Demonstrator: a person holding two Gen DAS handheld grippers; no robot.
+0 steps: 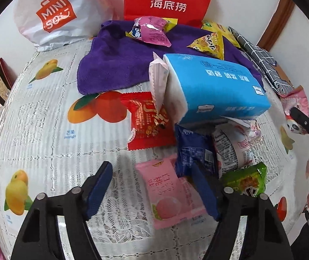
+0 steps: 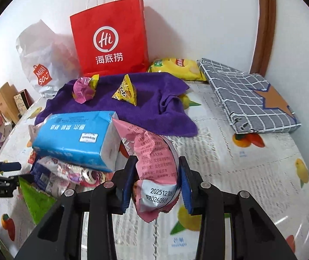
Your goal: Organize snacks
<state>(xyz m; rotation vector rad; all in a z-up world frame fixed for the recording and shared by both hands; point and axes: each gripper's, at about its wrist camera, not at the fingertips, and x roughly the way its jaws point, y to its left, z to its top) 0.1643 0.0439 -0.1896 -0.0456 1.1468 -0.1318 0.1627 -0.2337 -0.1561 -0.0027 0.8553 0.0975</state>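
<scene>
In my left wrist view, the left gripper (image 1: 154, 186) stands spread over the peach packet (image 1: 167, 195), bottom centre, its long axis running up-left to down-right between the pads, untouched. In my right view, the right gripper (image 2: 156, 182) pinches a pink packet (image 2: 154, 162), lifted at centre.

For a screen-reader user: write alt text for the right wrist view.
The right gripper clamps a pink snack packet above a fruit-print tablecloth. Left of it, a blue tissue pack lies on a pile of snacks; behind are a purple towel, a red paper bag and a folded checked cloth.
</scene>
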